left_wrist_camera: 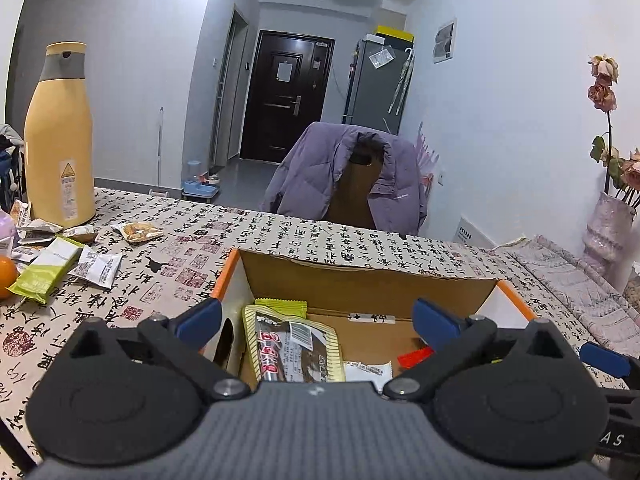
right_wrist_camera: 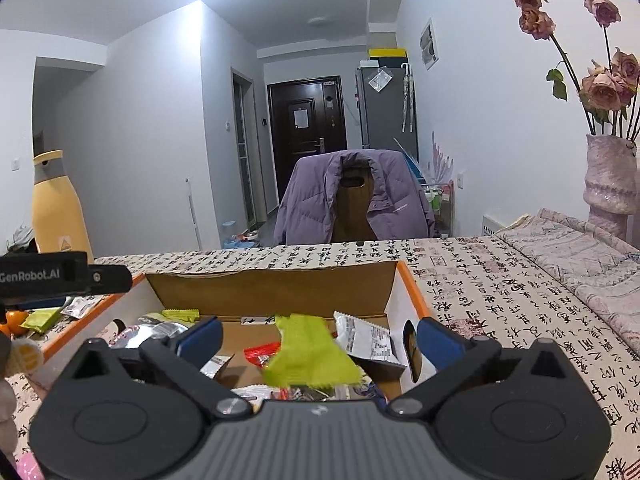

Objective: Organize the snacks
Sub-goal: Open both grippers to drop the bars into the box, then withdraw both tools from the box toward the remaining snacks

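We see the left gripper [left_wrist_camera: 318,322] poised over the near edge of the cardboard box [left_wrist_camera: 360,280], its blue-tipped jaws spread wide with nothing pressed between them. Below the gap, at about 6 o'clock in the left wrist view, a brown and cream snack packet [left_wrist_camera: 294,350] lies flat on the box floor, with a small lime wrapper [left_wrist_camera: 281,306] just behind it at 12 o'clock from it and a red wrapper [left_wrist_camera: 414,356] off at its 3 o'clock. Outside the box, at 9 o'clock in this view, loose snacks are scattered on the calligraphy-print tablecloth [left_wrist_camera: 280,236]: a green packet [left_wrist_camera: 46,270], a white sachet [left_wrist_camera: 98,266] beside it and a small brown-printed one [left_wrist_camera: 138,232] farther back. A tall yellow flask [left_wrist_camera: 60,136] stands behind them, and an orange [left_wrist_camera: 6,276] shows at the frame's left edge.

In the right wrist view the right gripper [right_wrist_camera: 319,344] also stands wide open over the same box. A lime-green packet [right_wrist_camera: 310,354] (blurred, so we cannot tell whether it rests on the pile or hangs in the air) sits between the fingers without either pad touching it. A white sachet [right_wrist_camera: 366,338] lies at its 2 o'clock and a red wrapper [right_wrist_camera: 262,354] at its 9 o'clock. A purple jacket [right_wrist_camera: 356,200] drapes the chair beyond the table, and a vase of dried roses [right_wrist_camera: 610,178] stands at 3 o'clock
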A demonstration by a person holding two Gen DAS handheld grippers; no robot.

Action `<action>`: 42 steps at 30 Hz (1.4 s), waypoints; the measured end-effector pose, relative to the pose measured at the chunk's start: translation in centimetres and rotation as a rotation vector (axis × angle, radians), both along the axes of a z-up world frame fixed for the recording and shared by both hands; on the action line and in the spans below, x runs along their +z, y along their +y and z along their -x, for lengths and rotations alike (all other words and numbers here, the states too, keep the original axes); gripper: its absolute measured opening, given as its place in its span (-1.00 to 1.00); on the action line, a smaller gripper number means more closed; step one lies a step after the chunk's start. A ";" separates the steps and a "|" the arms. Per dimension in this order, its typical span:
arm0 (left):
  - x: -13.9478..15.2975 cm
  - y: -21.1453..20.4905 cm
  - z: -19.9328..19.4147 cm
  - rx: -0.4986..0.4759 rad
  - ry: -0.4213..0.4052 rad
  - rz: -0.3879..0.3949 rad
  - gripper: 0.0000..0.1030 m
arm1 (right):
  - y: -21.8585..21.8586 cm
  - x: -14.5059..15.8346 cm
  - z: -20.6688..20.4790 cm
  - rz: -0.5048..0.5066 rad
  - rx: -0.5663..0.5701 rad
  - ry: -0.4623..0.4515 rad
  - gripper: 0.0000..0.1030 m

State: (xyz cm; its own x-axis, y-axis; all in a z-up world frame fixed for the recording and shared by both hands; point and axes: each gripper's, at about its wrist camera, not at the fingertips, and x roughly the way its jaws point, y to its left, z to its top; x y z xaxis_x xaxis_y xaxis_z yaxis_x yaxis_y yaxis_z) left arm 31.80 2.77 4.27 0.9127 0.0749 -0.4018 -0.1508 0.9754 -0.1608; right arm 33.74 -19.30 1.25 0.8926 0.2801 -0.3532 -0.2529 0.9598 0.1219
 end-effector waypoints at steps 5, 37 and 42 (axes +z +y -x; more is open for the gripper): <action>0.1 -0.1 0.1 -0.004 -0.008 -0.001 1.00 | 0.0 0.1 0.0 0.002 -0.003 -0.006 1.00; 1.8 0.0 9.4 -0.032 -0.016 -0.036 1.00 | -2.6 2.4 8.3 0.036 -0.022 0.008 1.00; 0.1 0.4 11.7 -0.020 0.008 -0.053 1.00 | -2.9 1.5 10.4 0.041 -0.020 0.029 1.00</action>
State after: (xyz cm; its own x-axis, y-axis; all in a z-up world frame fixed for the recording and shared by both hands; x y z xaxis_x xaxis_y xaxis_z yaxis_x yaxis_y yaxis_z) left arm 20.11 3.18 4.35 0.9108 0.0782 -0.4053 -0.1323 0.9854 -0.1072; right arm 23.34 -22.19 2.77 0.8870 0.2468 -0.3902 -0.2303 0.9690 0.0894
